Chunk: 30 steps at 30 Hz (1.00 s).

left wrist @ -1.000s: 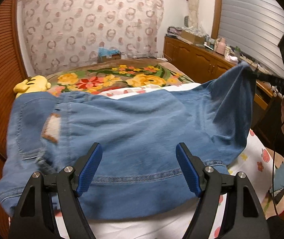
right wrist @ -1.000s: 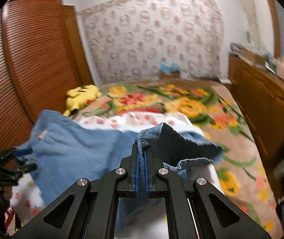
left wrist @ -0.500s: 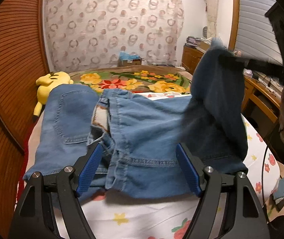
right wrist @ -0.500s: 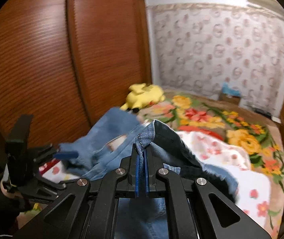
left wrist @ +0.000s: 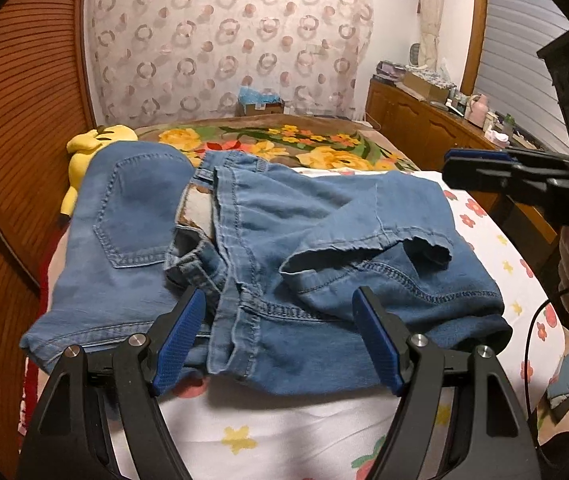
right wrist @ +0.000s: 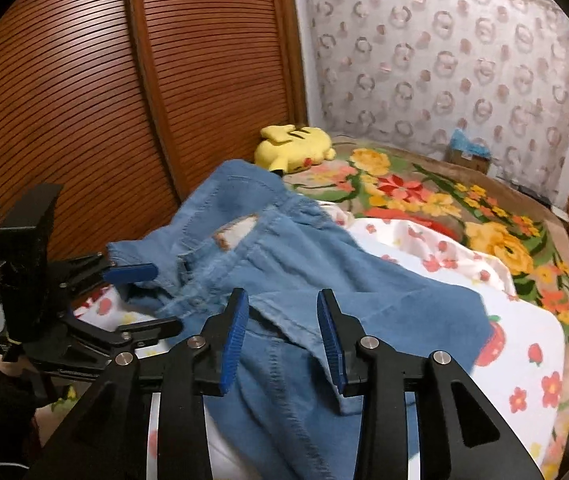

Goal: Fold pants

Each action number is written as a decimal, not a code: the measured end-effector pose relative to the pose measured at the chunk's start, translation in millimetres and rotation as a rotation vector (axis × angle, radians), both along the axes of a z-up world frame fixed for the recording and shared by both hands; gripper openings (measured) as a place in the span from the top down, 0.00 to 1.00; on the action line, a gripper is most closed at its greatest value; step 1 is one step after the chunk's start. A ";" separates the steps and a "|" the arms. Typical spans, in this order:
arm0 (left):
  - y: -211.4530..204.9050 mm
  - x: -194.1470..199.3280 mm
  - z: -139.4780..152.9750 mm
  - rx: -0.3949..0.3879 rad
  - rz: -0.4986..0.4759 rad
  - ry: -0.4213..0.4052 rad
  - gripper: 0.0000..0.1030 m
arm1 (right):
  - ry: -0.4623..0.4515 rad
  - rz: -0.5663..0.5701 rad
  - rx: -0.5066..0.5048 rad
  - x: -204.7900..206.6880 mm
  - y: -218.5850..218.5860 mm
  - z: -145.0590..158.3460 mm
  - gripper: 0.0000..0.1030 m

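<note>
The blue denim pants (left wrist: 268, 248) lie folded on the bed, the leg end laid back over the waist part with its hem (left wrist: 368, 248) on top. They also show in the right wrist view (right wrist: 304, 264). My left gripper (left wrist: 278, 336) is open and empty, just above the near edge of the pants; it shows at the left in the right wrist view (right wrist: 132, 296). My right gripper (right wrist: 283, 336) is open and empty over the folded leg; it shows at the right in the left wrist view (left wrist: 480, 168).
The pants rest on a white flowered sheet (left wrist: 292, 432) over a floral blanket (left wrist: 268, 144). A yellow plush toy (right wrist: 296, 148) lies by the slatted wooden doors (right wrist: 84, 92). A wooden cabinet (left wrist: 416, 120) with clutter stands right of the bed.
My right gripper carried the leg end leftward over the waist, then opened and let it drop. The pants now lie folded. My left gripper stayed open and drew back a little.
</note>
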<state>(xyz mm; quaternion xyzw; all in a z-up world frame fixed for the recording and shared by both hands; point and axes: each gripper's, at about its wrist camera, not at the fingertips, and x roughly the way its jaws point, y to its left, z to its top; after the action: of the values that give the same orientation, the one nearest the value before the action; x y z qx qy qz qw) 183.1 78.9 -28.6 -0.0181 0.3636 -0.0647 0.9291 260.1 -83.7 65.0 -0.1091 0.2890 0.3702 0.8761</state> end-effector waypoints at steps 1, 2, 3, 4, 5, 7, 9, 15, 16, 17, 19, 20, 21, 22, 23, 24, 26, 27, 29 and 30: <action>-1.8 1.5 -1.2 0.001 -0.004 0.003 0.25 | 0.003 -0.013 -0.004 -0.2 -2.2 -1.9 0.64; -3.5 2.9 -2.6 0.002 -0.008 0.007 0.25 | 0.002 -0.028 -0.012 -1.9 -3.9 -5.0 0.64; -5.0 4.6 -3.8 0.001 -0.011 0.010 0.25 | -0.001 -0.042 -0.023 -0.4 -3.7 -10.4 0.63; -6.1 6.4 -5.4 0.001 -0.015 0.014 0.25 | -0.001 -0.056 -0.034 1.5 -4.6 -14.6 0.63; -7.2 8.5 -7.1 0.001 -0.017 0.018 0.25 | 0.007 -0.068 -0.041 3.3 -5.7 -19.3 0.63; -9.3 13.8 -10.3 -0.003 -0.021 0.026 0.25 | 0.030 -0.079 -0.051 6.4 -5.7 -29.4 0.62; -11.0 18.8 -12.5 -0.010 -0.029 0.031 0.25 | 0.050 -0.090 -0.061 7.3 -5.1 -34.5 0.62; -21.3 32.7 -20.3 -0.008 -0.059 0.046 0.25 | 0.082 -0.108 -0.069 3.6 0.2 -41.3 0.52; -23.0 35.0 -22.1 0.000 -0.056 0.050 0.25 | 0.082 -0.110 -0.068 1.8 -0.1 -40.6 0.51; -23.7 37.0 -22.9 0.003 -0.052 0.053 0.25 | 0.086 -0.111 -0.066 -0.4 2.2 -41.4 0.51; -26.1 39.2 -23.5 0.002 -0.054 0.053 0.25 | 0.099 -0.110 -0.061 -4.5 1.6 -41.7 0.50; -26.8 38.6 -23.2 0.004 -0.055 0.051 0.25 | 0.107 -0.107 -0.061 -6.2 4.9 -43.3 0.50; -27.7 39.0 -23.6 0.010 -0.056 0.050 0.26 | 0.114 -0.105 -0.063 -4.5 3.8 -45.7 0.49; -28.3 39.2 -24.0 0.016 -0.054 0.050 0.25 | 0.119 -0.104 -0.069 -4.2 5.2 -47.4 0.49; -28.3 39.5 -25.2 0.019 -0.053 0.050 0.26 | 0.122 -0.102 -0.082 -4.3 10.0 -50.1 0.49; -28.1 39.7 -26.3 0.022 -0.051 0.053 0.26 | 0.123 -0.103 -0.098 0.3 11.5 -54.8 0.49; -27.8 40.2 -27.8 0.027 -0.046 0.058 0.25 | 0.110 -0.114 -0.136 4.9 14.9 -58.3 0.49; -27.1 40.2 -28.0 0.029 -0.045 0.059 0.25 | 0.098 -0.125 -0.146 8.0 14.9 -58.3 0.49; -26.3 39.0 -27.9 0.031 -0.042 0.061 0.26 | 0.093 -0.129 -0.143 13.8 15.9 -55.9 0.49; -25.2 38.4 -27.4 0.029 -0.041 0.061 0.26 | 0.091 -0.132 -0.141 16.4 14.9 -55.0 0.51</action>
<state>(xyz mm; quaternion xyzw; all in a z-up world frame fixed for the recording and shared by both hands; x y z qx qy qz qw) 221.5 53.6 -56.0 0.0010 0.3930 -0.0779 0.9162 276.5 -68.9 10.0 -0.1343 0.3605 0.2949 0.8747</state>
